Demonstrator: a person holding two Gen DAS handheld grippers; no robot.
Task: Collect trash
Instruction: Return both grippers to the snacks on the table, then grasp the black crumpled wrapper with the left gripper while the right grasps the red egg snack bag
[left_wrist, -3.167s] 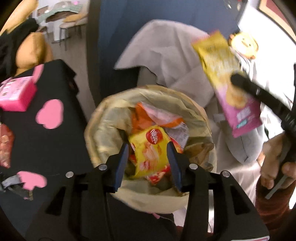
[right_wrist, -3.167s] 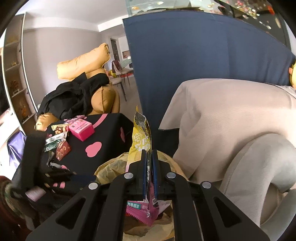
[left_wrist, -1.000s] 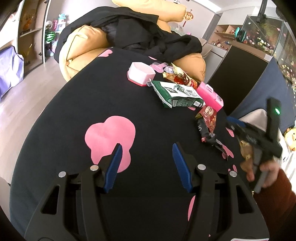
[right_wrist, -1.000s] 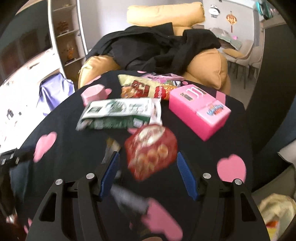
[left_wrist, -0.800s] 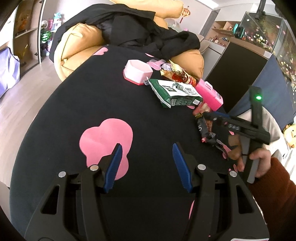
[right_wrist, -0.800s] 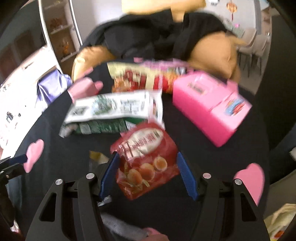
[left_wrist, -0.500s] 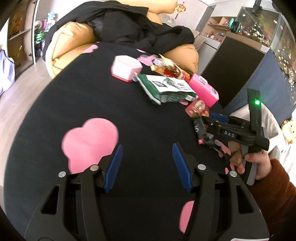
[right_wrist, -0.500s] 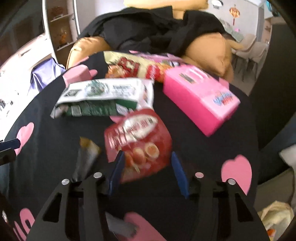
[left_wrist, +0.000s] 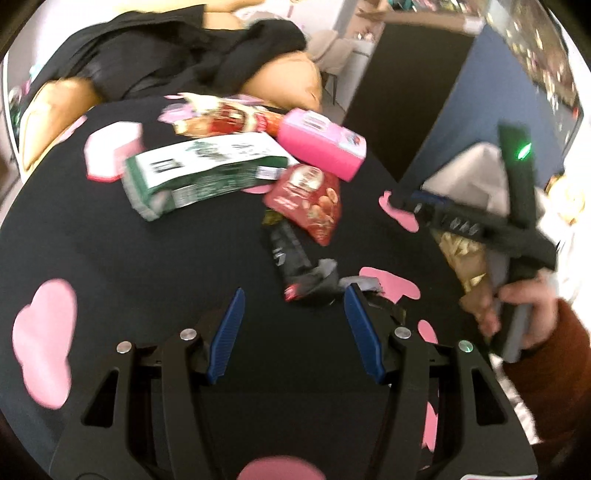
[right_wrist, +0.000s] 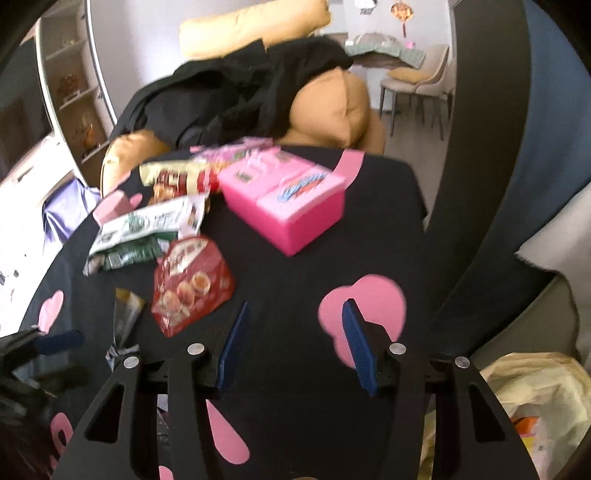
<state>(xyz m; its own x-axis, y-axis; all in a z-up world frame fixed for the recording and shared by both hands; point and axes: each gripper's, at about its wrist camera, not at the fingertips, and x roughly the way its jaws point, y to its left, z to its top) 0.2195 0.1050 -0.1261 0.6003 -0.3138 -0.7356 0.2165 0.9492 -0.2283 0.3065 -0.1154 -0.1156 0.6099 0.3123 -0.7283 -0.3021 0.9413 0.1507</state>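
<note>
Snack trash lies on the black cloth with pink hearts (left_wrist: 110, 258): a green and white packet (left_wrist: 207, 170), a red snack bag (left_wrist: 310, 199), a crumpled black wrapper (left_wrist: 295, 258) and a red and yellow chip bag (left_wrist: 229, 118). My left gripper (left_wrist: 294, 291) is open, and the black wrapper's torn end lies just ahead of its fingertips. My right gripper (right_wrist: 294, 304) is open over bare cloth and holds nothing. The red snack bag (right_wrist: 192, 280) lies to its left. In the left wrist view the right gripper (left_wrist: 417, 199) hovers at the table's right edge.
A pink box (right_wrist: 288, 199) and a small pink hexagonal box (left_wrist: 110, 151) sit among the trash. The lined trash bin (right_wrist: 535, 387) stands below the table's right edge. Behind the table is an orange sofa (right_wrist: 332, 110) with black clothes on it, and a blue panel (right_wrist: 546, 110) stands to the right.
The right gripper narrowed its jaws and swung right; the red snack bag, earlier between its fingers, now lies to its left. The left gripper moved right, up to the black wrapper.
</note>
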